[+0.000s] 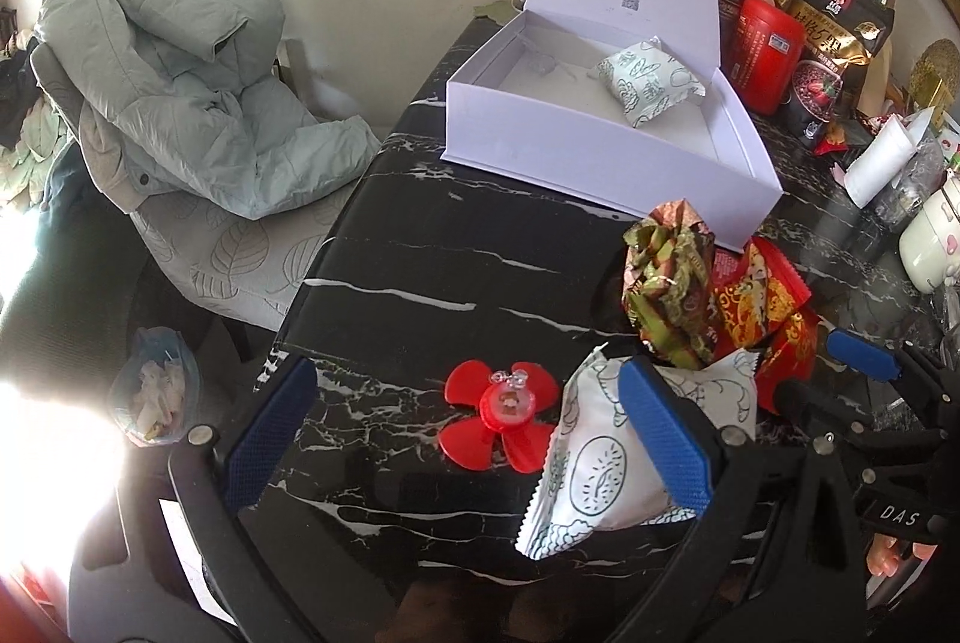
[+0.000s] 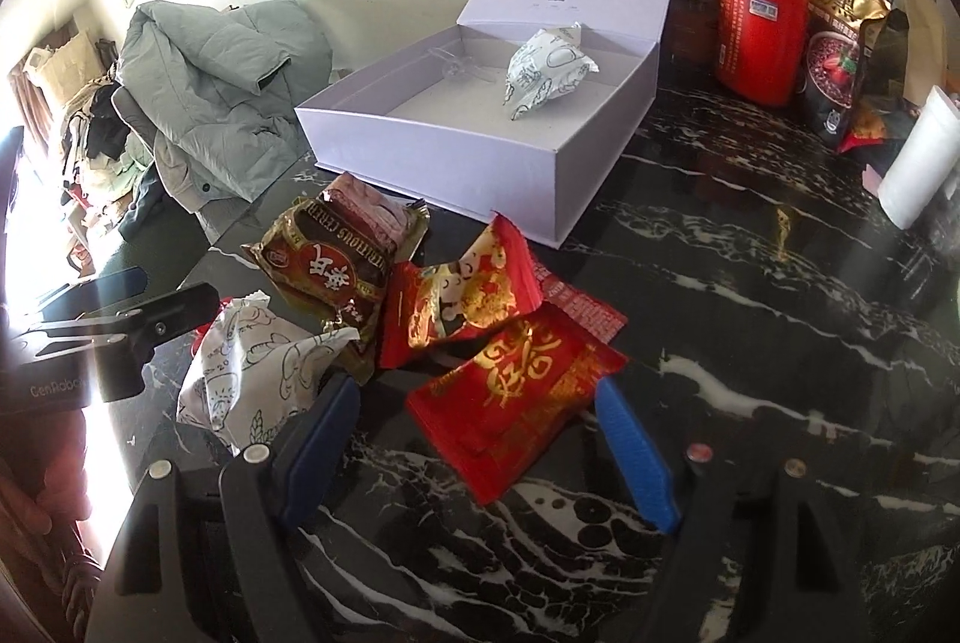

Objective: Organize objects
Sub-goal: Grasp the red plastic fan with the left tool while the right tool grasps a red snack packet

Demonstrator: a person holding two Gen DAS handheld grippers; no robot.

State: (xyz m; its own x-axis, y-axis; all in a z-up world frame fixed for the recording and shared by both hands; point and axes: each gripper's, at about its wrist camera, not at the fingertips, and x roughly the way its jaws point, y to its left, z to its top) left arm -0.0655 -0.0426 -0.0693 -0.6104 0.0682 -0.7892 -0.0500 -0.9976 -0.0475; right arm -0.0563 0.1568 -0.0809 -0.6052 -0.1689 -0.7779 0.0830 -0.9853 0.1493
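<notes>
A black marble table [image 2: 750, 283] carries the work. The right gripper [image 2: 480, 457] stands wide open with a red packet [image 2: 516, 391] lying between its fingers, its long axis slanting across the gap. The left gripper [image 1: 468, 439], also open, frames a red fan toy [image 1: 501, 412], its right finger over a white packet [image 1: 600, 475]. Beyond, toward the table's far edge, stands the open white box [image 2: 456, 156].

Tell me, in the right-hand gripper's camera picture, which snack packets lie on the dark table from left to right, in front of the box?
White packet with line drawings → brown and gold cereal packet → red and gold packet, with a second red packet just in front of it.
</notes>
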